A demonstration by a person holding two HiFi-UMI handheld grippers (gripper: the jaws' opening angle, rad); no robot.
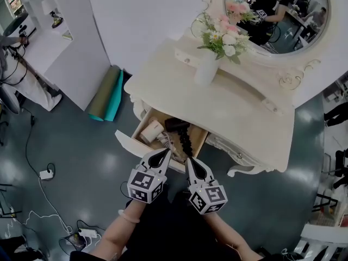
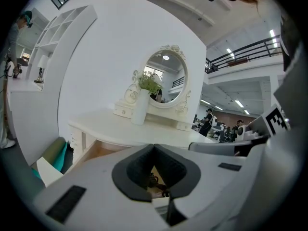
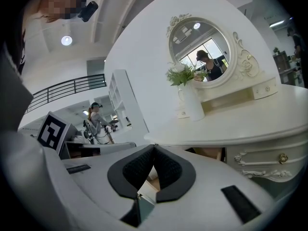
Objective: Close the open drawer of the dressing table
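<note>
The dressing table (image 1: 234, 99) drawer (image 1: 126, 141) front lies partly behind left tool (image 1: 166, 152), right tool (image 1: 188, 159).

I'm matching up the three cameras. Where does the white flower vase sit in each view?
Head view: vase upper centre, on the dressing table.
Left gripper view: vase near centre, at the lower left of the oval mirror.
Right gripper view: vase right of centre, below the oval mirror.
Shared landmark: the oval mirror behind the vase.
</note>
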